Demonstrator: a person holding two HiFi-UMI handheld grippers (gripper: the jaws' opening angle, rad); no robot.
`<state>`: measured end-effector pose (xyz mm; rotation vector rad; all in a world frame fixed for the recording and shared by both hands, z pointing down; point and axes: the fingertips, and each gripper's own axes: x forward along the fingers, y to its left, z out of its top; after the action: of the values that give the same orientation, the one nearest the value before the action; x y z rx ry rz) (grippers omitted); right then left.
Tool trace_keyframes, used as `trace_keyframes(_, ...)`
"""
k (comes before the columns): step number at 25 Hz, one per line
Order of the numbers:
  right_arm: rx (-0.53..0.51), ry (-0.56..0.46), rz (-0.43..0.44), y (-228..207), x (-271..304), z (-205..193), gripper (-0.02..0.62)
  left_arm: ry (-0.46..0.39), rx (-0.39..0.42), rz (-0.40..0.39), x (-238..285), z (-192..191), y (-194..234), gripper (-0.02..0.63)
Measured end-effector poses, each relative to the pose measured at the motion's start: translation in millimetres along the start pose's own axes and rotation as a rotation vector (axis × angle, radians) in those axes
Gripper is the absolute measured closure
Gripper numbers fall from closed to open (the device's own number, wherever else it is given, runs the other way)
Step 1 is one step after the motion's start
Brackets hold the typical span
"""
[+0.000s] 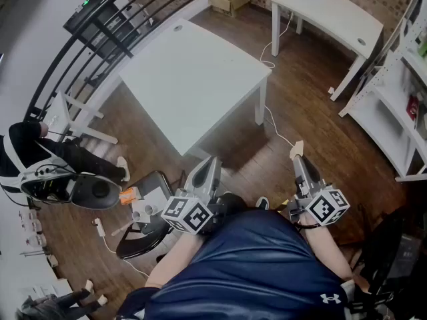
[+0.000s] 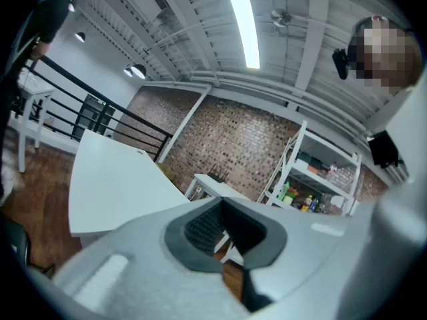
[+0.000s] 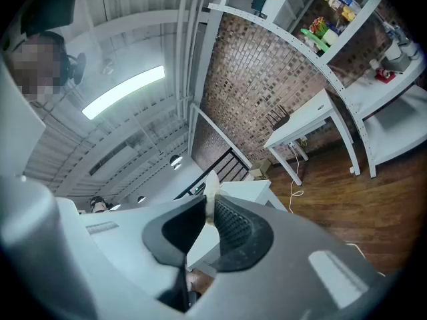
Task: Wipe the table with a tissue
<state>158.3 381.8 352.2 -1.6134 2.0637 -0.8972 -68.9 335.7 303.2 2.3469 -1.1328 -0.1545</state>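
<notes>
The white square table stands ahead of me on the wooden floor, and its top looks bare. Both grippers are held close to my body, short of the table. My right gripper is shut on a small pale tissue, which pokes out past the fingertips. In the right gripper view the tissue shows as a thin strip pinched between the dark pads. My left gripper is shut with nothing in it. In the left gripper view the table lies to the left, beyond the shut gripper.
A second white table stands at the back right and white shelving along the right. A black railing runs on the left, where a person sits. A black stool with small items stands near my left. A white cable lies on the floor.
</notes>
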Motion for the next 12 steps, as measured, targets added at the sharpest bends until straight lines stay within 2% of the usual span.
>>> trace_keyframes(6,-0.006,0.006,-0.011,-5,15,6,0.551,0.005,-0.008,-0.006,19,4,5,0.601)
trace_keyframes(12,-0.039,0.019,-0.049,-20,50,12,0.551,0.01,-0.049,-0.028,59,4,35,0.601)
